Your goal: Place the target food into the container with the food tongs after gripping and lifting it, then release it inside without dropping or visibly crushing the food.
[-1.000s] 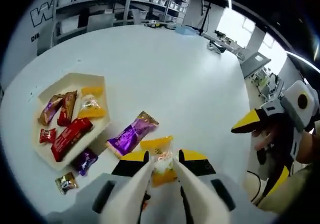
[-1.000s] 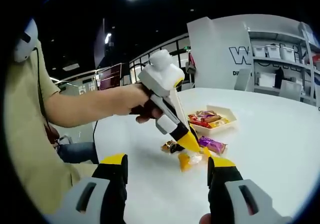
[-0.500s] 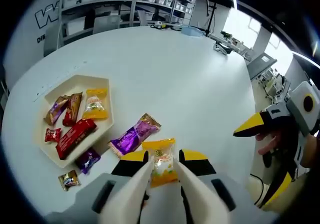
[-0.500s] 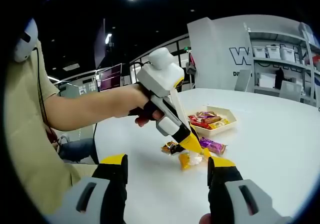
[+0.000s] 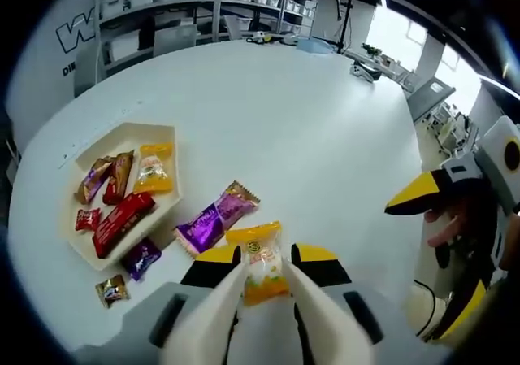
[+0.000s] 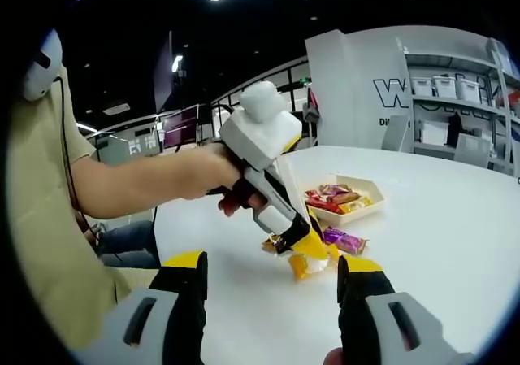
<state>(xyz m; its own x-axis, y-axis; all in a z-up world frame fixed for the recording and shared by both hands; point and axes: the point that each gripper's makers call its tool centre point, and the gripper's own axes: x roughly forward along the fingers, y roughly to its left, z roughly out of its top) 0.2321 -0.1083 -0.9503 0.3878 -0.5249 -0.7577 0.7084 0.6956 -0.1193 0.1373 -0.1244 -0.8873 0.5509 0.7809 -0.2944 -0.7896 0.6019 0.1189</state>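
Observation:
An orange-and-clear candy packet (image 5: 262,261) is pinched between the white tong tips of my left gripper (image 5: 264,269), held just above the white table. In the right gripper view the same packet (image 6: 302,262) hangs under the left gripper (image 6: 311,254), which a hand grips. The cream hexagonal container (image 5: 159,133) lies to the left and holds several wrapped snacks, among them a red bar (image 5: 121,221) and an orange packet (image 5: 153,170). My right gripper (image 6: 272,271) stands open in the foreground with nothing between its yellow-tipped fingers (image 6: 360,265); it also shows at the right edge (image 5: 422,194) of the left gripper view.
A purple wrapper (image 5: 213,219) lies on the table (image 5: 268,113) just beside the held packet. A dark purple candy (image 5: 140,257) and a small brown one (image 5: 111,289) sit outside the container's near edge. Shelving with bins stands beyond the table. The person's arm (image 6: 130,178) reaches in from the left.
The left gripper has risen slightly with the orange packet still pinched. The right gripper has stayed where it was, open.

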